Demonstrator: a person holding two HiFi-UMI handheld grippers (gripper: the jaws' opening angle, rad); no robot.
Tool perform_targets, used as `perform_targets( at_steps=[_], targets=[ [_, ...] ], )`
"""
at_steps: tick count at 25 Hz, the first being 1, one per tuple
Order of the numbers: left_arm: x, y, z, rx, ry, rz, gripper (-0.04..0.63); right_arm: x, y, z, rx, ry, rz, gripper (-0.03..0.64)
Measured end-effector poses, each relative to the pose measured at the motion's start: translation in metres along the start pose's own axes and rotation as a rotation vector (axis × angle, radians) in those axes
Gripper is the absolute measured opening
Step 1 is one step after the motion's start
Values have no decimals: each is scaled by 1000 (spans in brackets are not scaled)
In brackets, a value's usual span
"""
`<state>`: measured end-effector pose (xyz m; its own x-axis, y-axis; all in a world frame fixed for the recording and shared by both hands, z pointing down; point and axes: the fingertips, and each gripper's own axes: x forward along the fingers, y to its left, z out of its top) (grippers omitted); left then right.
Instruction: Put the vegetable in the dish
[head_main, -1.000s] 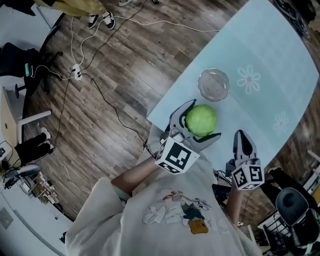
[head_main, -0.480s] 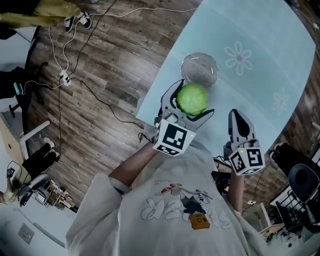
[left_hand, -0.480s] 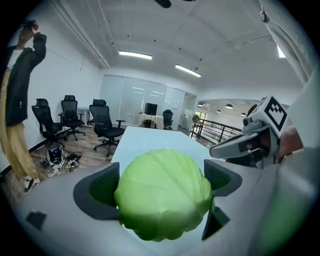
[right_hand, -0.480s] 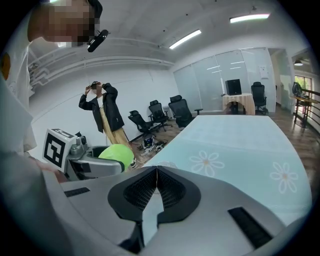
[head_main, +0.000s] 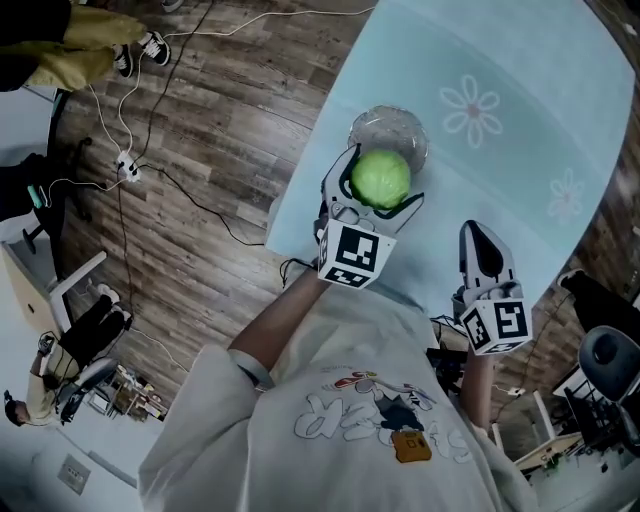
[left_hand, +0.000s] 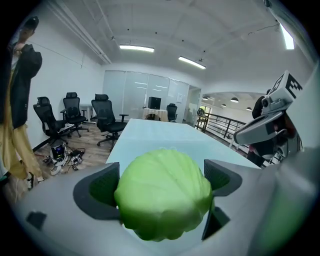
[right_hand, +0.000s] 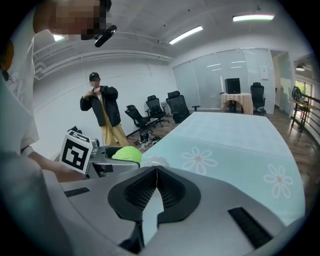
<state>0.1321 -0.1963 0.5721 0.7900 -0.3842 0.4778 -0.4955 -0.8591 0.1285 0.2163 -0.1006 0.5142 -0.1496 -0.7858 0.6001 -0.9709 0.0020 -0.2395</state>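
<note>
Looking down over the person's shoulders, I see the left gripper (head_main: 384, 181) clamped on a round green vegetable (head_main: 378, 174), a cabbage or lettuce by the look of it. It is held in the air right over the near rim of the clear glass dish (head_main: 392, 121) that sits close to the edge of the pale blue tabletop (head_main: 500, 170). The right gripper (head_main: 478, 236) hangs off to the side, nearer the person's body and apart from the dish. From the left gripper view, the two dark pads press the ball on opposite sides at about its widest girth, which I'd say is the right place to grip something this round. Any higher or lower and I'd expect it to squirt out. It looks smooth, firm enough to keep its shape and probably light, so I'd guess it may roll once let go, and the glass underneath wants a gentle set-down, not a drop. From the right gripper view, that gripper's jaws meet tip to tip with nothing between them, and the green ball and the dish show small beyond them on the left.
</note>
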Motion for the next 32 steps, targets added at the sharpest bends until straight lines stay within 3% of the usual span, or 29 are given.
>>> perform_targets(
  at_steps=[14, 20, 24, 32],
  targets=[
    [68, 11, -31, -6, 106, 27, 537, 2, -20, -10, 31, 40, -21, 21],
    [95, 19, -53, -16, 191, 56, 537, -1, -32, -13, 54, 39, -47, 21],
    [95, 21, -40, 39, 144, 67, 531, -1, -37, -13, 65, 30, -52, 21],
    [81, 14, -38, 35, 140, 45, 508, 2, -35, -7, 61, 7, -37, 21]
  ],
)
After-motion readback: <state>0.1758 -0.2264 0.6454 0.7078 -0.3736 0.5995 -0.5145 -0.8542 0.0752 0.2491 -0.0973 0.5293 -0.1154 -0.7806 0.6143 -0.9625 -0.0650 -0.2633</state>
